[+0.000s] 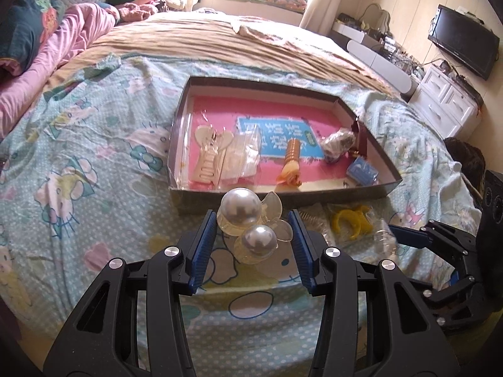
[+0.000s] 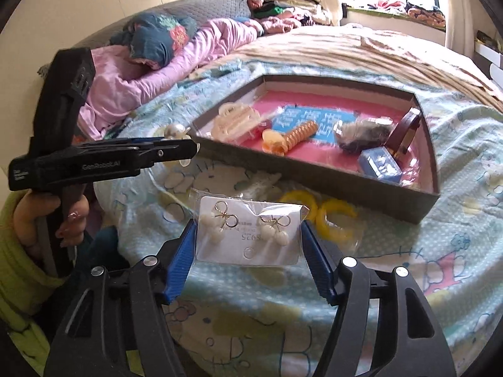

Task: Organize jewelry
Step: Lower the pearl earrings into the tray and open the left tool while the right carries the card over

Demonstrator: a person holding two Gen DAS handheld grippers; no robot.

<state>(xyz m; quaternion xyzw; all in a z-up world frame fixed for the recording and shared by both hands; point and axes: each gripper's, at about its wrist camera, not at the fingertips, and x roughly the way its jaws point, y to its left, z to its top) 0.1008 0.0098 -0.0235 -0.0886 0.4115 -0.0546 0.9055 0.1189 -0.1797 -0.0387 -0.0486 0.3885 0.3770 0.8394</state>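
My left gripper [image 1: 253, 220] is shut on a clear hair clip with two big pearls [image 1: 242, 209], held just above the bedsheet in front of the shallow box [image 1: 283, 193]. My right gripper [image 2: 248, 235] is shut on a white earring card [image 2: 248, 232] in a clear bag, with two pearl bow earrings. The box [image 2: 314, 176] has a pink floor and holds a cream claw clip [image 1: 209, 154], a plastic bag [image 1: 245, 154], an orange spiral hair tie [image 1: 290, 160], a dark bagged item [image 1: 339, 143] and a small blue box [image 1: 363, 169]. The left gripper also shows in the right wrist view [image 2: 188, 144].
Yellow ring-shaped pieces in a clear bag [image 1: 349, 223] lie on the sheet before the box, also in the right wrist view [image 2: 330, 216]. A pink quilt [image 2: 141, 78] and pillows lie at the bed's left. A white dresser [image 1: 446, 106] and a TV [image 1: 462, 40] stand to the right.
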